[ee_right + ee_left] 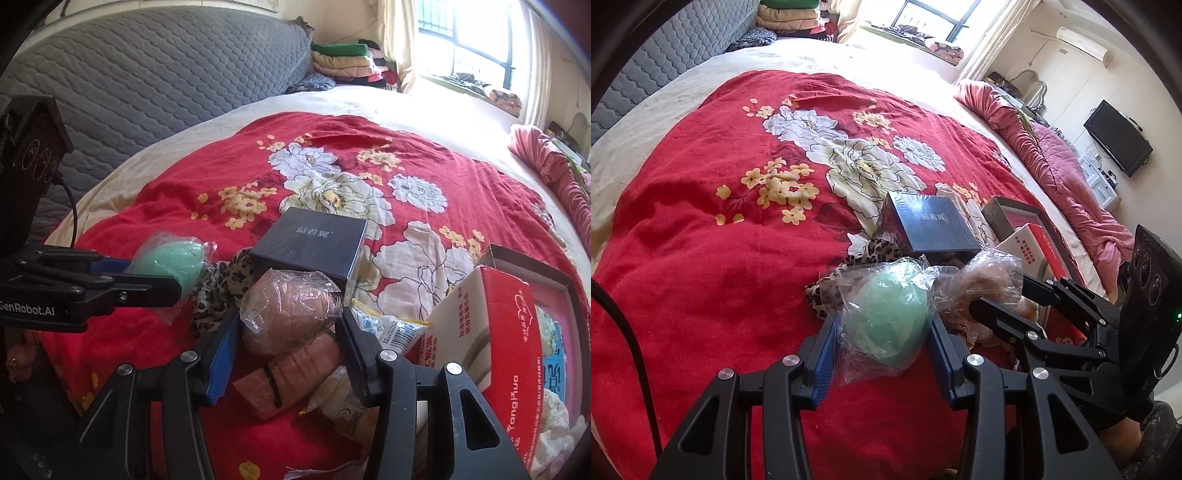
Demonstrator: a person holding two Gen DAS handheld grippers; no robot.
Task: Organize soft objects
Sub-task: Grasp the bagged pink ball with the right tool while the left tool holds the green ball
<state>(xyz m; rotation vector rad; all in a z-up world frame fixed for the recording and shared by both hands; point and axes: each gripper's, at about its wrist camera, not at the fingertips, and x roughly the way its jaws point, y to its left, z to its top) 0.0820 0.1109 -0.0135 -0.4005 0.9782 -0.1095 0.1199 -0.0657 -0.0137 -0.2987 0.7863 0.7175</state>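
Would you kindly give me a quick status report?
Left gripper shut on green sponge. Right gripper shut on tan sponge. Dark box close ahead.

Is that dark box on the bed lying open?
No, the dark box sits closed on the red floral blanket, its lettered lid flat and fully in place.

Left gripper (177,291) arm: "GenRobot.AI" in white letters.
Dark box (314,242) lid: pale Chinese characters, reading "益若翼".
Red-and-white carton (506,332) side: "YangHua" in white; its Chinese print is too small to read.
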